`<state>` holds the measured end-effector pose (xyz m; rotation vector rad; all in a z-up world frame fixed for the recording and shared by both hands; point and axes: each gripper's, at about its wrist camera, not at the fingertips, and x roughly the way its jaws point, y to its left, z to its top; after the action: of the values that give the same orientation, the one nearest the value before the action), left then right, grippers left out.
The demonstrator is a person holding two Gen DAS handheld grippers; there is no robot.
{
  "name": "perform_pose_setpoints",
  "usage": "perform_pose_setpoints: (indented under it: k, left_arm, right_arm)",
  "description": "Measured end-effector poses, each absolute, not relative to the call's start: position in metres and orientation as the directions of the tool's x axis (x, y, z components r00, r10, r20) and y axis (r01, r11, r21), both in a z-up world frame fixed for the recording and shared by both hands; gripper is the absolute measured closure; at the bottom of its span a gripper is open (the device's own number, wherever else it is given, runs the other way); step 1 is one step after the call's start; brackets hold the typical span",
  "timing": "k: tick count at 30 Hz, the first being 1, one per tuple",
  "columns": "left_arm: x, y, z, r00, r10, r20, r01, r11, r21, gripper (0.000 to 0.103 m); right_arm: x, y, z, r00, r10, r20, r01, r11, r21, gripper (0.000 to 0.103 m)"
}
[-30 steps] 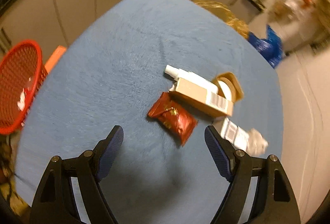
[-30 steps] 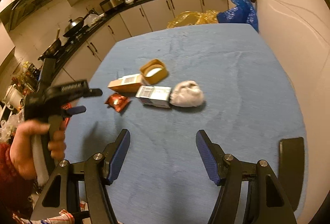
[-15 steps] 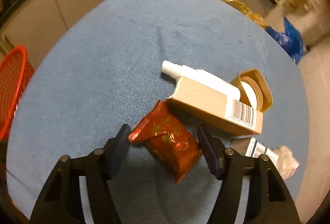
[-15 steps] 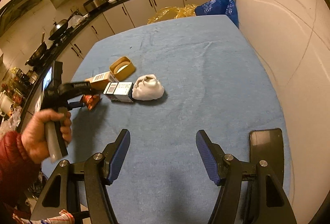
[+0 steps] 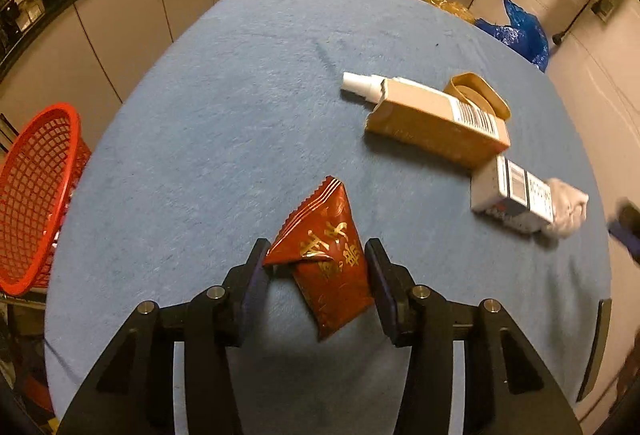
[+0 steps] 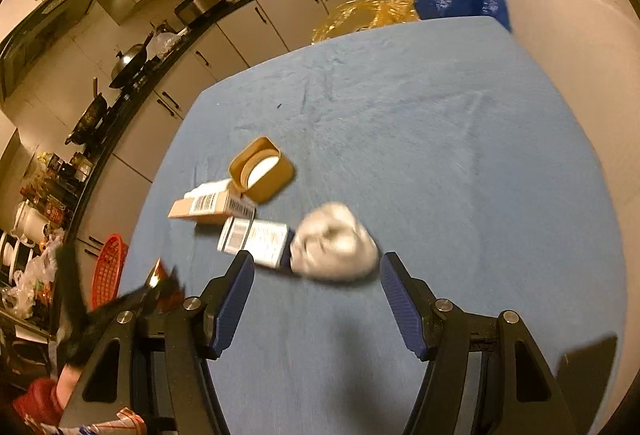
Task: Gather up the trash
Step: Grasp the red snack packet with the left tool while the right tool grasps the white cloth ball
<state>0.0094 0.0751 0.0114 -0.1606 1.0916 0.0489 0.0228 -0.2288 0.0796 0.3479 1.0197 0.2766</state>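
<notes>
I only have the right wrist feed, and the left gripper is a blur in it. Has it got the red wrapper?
Observer: Yes. The left wrist view shows the left gripper shut on the red wrapper, one finger on each side.
Operator: Lifted or flat on the table?
Observer: It looks raised off the blue table, tail hanging below the fingers.
Operator: Is the basket reachable from there?
Observer: The red basket sits off the table's left edge, open side toward the gripper, probably a short swing left.
Operator: And the right gripper?
Observer: The right gripper is open, with the crumpled tissue just ahead of its fingers.
</notes>
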Motion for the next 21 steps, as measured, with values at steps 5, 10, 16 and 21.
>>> perform_pose_setpoints:
  k: [5, 10, 16, 21]
  left_arm:
    - [0.0, 0.084, 0.011, 0.46, -0.058, -0.886, -0.12, 0.985, -0.127, 0.055]
    - [-0.01, 0.094, 0.009, 0.458, -0.074, -0.886, -0.127, 0.981, -0.148, 0.052]
    - [-0.009, 0.083, 0.011, 0.464, -0.093, -0.881, -0.065, 0.988, -0.139, 0.069]
    - [-0.021, 0.077, 0.021, 0.482, -0.114, -0.869, -0.032, 0.989, -0.148, 0.071]
  right_arm:
    - [0.049, -0.215, 0.054, 0.442, 0.365, -0.819, -0.057, 0.923, 0.38, 0.052]
    - [0.044, -0.218, 0.05, 0.441, 0.391, -0.808, -0.046, 0.909, 0.415, 0.086]
    - [0.017, -0.216, 0.07, 0.482, 0.385, -0.787, -0.078, 0.914, 0.399, 0.09]
    - [-0.014, -0.208, 0.092, 0.523, 0.391, -0.758, -0.109, 0.912, 0.395, 0.09]
